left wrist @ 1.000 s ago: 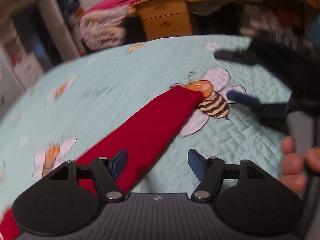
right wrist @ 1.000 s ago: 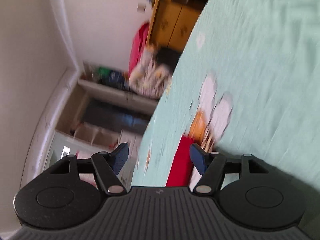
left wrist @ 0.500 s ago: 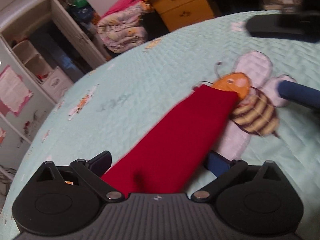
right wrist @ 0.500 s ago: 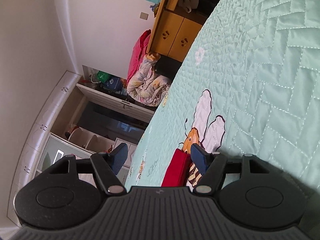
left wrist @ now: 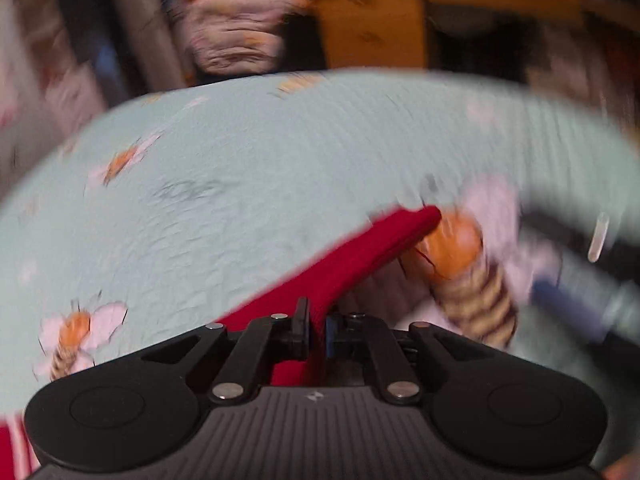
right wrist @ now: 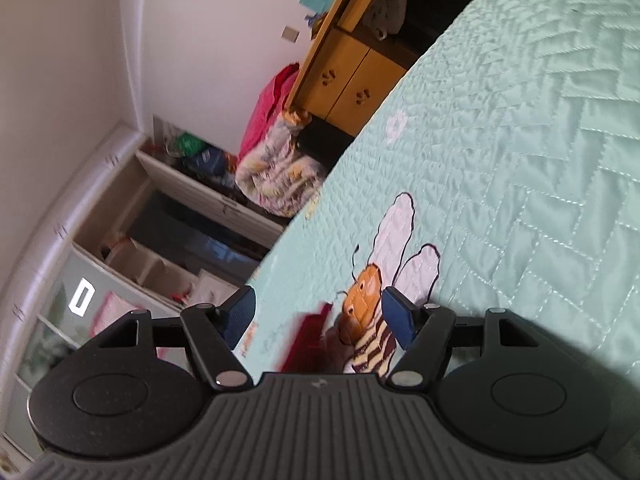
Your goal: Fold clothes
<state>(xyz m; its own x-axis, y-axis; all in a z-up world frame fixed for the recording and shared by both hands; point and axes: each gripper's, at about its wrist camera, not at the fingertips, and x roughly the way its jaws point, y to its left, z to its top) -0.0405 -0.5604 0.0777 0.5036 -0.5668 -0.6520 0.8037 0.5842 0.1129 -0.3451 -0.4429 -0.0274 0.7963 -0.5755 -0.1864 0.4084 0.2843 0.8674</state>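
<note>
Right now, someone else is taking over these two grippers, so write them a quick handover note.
Left gripper: just closed, shut on the near end of the red garment.
Right gripper: open, holding nothing, low over the bee-print quilt.
Garment: a long strip across the quilt, far end by the large bee.
Done: near end gripped.
Left: no fold visible yet; folding remains.
</note>
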